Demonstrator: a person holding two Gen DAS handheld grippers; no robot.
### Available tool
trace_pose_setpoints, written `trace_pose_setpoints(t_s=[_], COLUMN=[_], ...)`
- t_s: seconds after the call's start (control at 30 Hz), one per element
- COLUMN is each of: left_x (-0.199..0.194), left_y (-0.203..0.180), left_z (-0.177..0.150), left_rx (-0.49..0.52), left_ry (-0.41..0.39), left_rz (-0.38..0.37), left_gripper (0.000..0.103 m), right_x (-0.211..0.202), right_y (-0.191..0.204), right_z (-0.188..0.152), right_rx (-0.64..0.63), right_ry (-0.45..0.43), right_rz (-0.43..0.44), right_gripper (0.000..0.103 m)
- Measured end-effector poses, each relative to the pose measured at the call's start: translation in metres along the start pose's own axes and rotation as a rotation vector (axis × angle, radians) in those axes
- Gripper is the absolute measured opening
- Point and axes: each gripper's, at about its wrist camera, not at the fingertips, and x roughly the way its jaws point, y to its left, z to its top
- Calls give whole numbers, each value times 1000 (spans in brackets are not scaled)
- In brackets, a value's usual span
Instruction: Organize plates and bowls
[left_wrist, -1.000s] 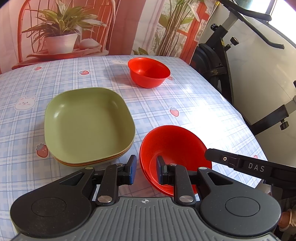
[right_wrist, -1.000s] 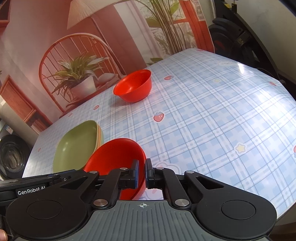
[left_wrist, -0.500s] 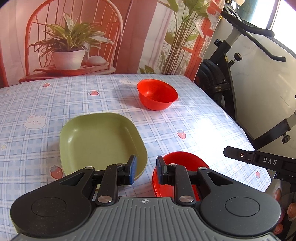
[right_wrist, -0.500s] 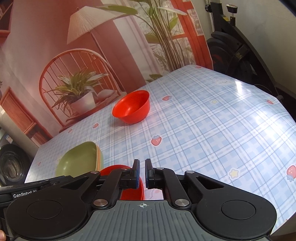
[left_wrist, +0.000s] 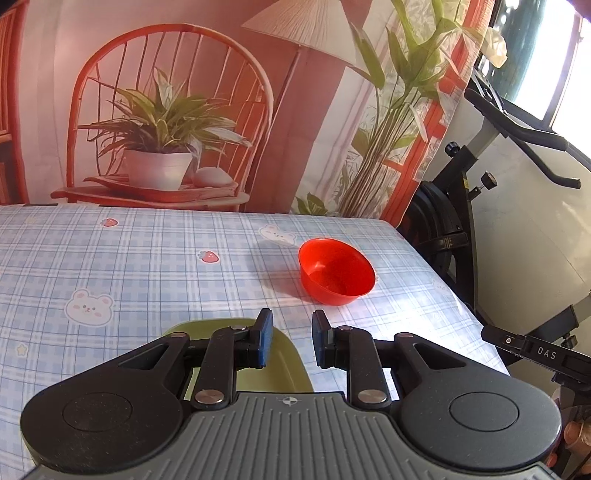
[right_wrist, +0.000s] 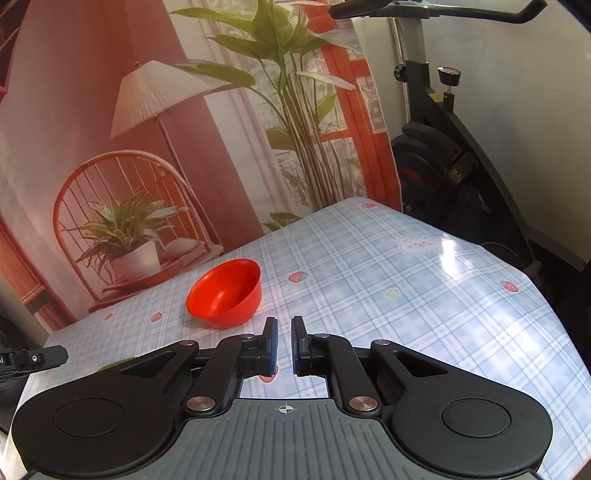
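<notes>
A red bowl (left_wrist: 336, 271) stands upright at the far right of the table; it also shows in the right wrist view (right_wrist: 225, 292). The green plate (left_wrist: 284, 363) lies under my left gripper (left_wrist: 289, 341), mostly hidden by it. My left gripper is open and empty, well short of the bowl. My right gripper (right_wrist: 284, 345) has its jaws nearly together with a narrow gap and holds nothing; the bowl is ahead and to its left. The second red bowl is out of view in both views.
The table (left_wrist: 147, 266) has a blue checked cloth (right_wrist: 406, 295). An exercise bike (left_wrist: 480, 192) stands off the table's right edge, also in the right wrist view (right_wrist: 450, 155). A printed backdrop hangs behind the far edge. The other gripper's arm (left_wrist: 535, 350) shows at right.
Both grippers have risen and pulled back from the near red bowl, which has dropped out of view. The right gripper's jaws have parted slightly. The far bowl has not moved.
</notes>
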Motion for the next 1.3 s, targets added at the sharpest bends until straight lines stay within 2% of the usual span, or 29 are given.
trace_pose_setpoints(t_s=[0.07, 0.2, 0.4, 0.67, 0.83, 0.93, 1.07, 1.3], left_x=[10, 44, 97, 159, 179, 189, 198, 209], left_y=[-2, -7, -16, 2, 8, 9, 9, 12], left_z=[7, 16, 29, 35, 39, 41, 42, 40], left_rx=[11, 19, 69, 1, -37, -46, -49, -82], left_ry=[-6, 16, 66, 149, 167, 176, 195, 215], left_rz=[-21, -61, -109, -107, -141, -150, -134, -141], left_gripper=[25, 37, 37, 37, 37, 37, 35, 34], right_x=[6, 25, 77, 140, 164, 175, 189, 202], right_y=[0, -2, -6, -2, -2, 0, 6, 6], right_z=[3, 6, 10, 15, 18, 20, 20, 18], right_rx=[-11, -41, -53, -55, -19, 1, -19, 20], right_ry=[-15, -36, 1, 48, 55, 46, 57, 72], right_rz=[14, 38, 66, 69, 87, 130, 132, 136], right_gripper=[12, 16, 17, 22, 24, 29, 29, 25])
